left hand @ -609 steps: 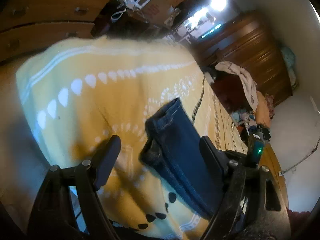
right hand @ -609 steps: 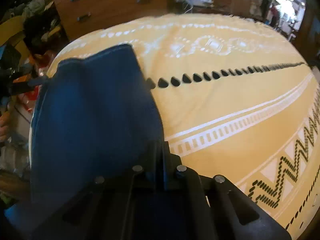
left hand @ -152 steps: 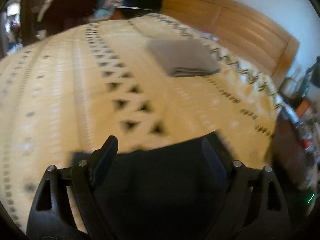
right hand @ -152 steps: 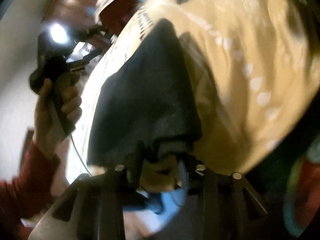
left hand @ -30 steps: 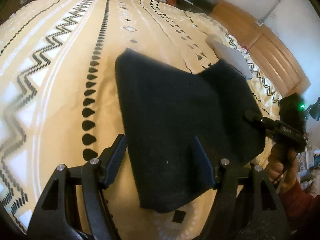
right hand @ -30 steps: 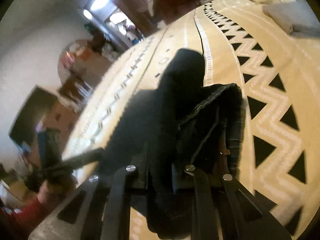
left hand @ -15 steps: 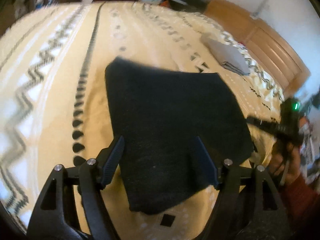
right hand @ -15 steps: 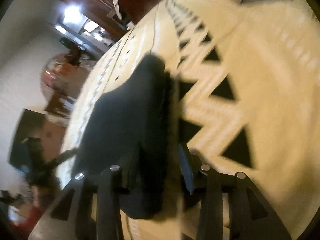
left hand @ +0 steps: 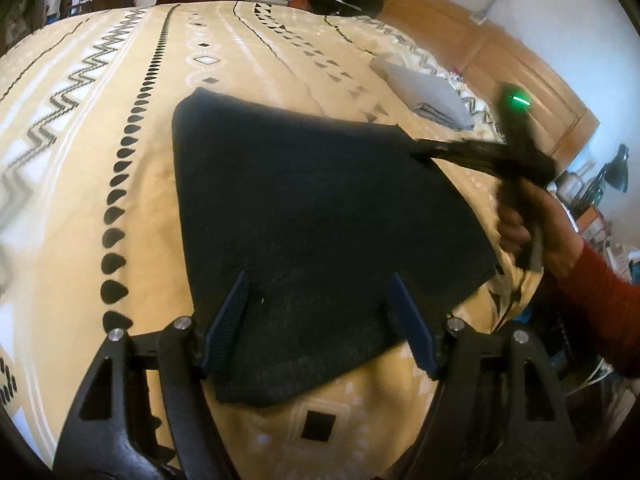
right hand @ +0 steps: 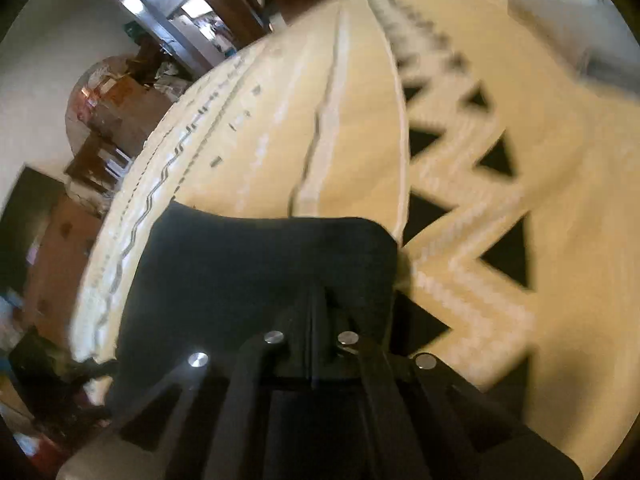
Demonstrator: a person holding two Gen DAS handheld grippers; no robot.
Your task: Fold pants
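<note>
- Pants (left hand: pixel 312 216): dark navy denim with a fine matte grain, folded into a flat, roughly four-sided slab with rounded corners. It lies on the bedspread (left hand: pixel 100 92), its near edge toward your left gripper.
- Bedspread: soft yellow-cream cloth printed with black teardrops, zigzags, triangles and white bands. It drapes over the near edge of the bed.
- Left gripper (left hand: pixel 320 320): matte black frame with bright round bolt heads and ribbed dark-blue pads (left hand: pixel 228 316). Your jaws stand wide apart above the near part of the pants; the pads grip nothing.
- Right gripper (right hand: pixel 318 300): your jaws have just closed and now meet, two thin black blades pressed together over the dark denim. Whether any cloth is pinched between the tips you cannot tell from the blurred picture.
- Right hand (left hand: pixel 532 224): seen from the left wrist view, wrapped round the black handle at the far right corner of the pants, with a ribbed red sleeve (left hand: pixel 596 300) behind it.
- Folded grey cloth (left hand: pixel 424 92): a smooth, flat rectangle lying well beyond the pants, near the wooden headboard (left hand: pixel 520 68).
</note>
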